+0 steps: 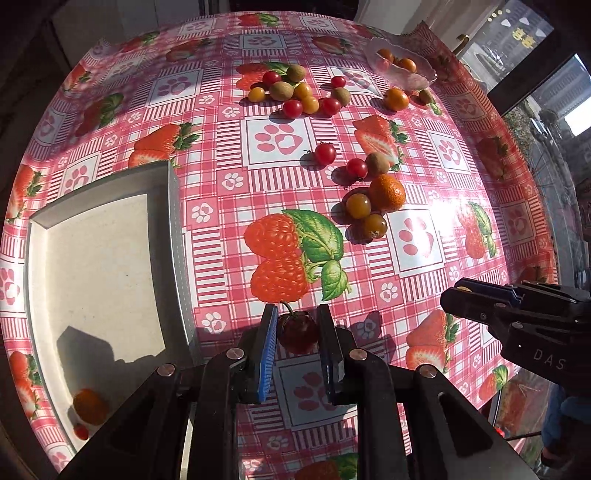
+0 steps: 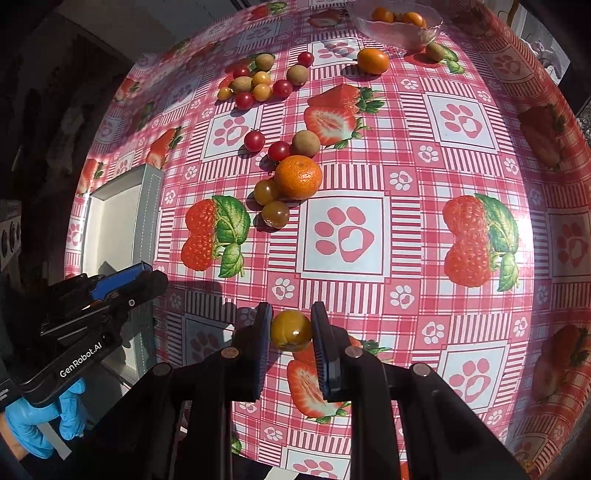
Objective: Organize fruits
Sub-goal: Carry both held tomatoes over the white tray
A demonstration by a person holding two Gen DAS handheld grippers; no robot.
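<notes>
My left gripper point(image 1: 297, 328) is shut on a red cherry tomato point(image 1: 298, 333) with a stem, held above the table next to the grey tray point(image 1: 173, 206). The tray holds an orange point(image 1: 89, 406) and a small red tomato point(image 1: 81, 431) at its near corner. My right gripper point(image 2: 291, 328) is shut on a yellow-orange tomato point(image 2: 290, 329) above the near table. It also shows in the left wrist view point(image 1: 465, 295). An orange point(image 2: 298, 177), tomatoes and kiwi berries lie loose mid-table. A second cluster point(image 2: 255, 88) lies farther back.
A glass bowl point(image 2: 406, 33) with small oranges stands at the far edge, an orange point(image 2: 373, 61) and a kiwi berry point(image 2: 435, 51) beside it. A strawberry-print cloth point(image 2: 461, 122) covers the table. A blue-gloved hand point(image 2: 40, 424) holds the left gripper.
</notes>
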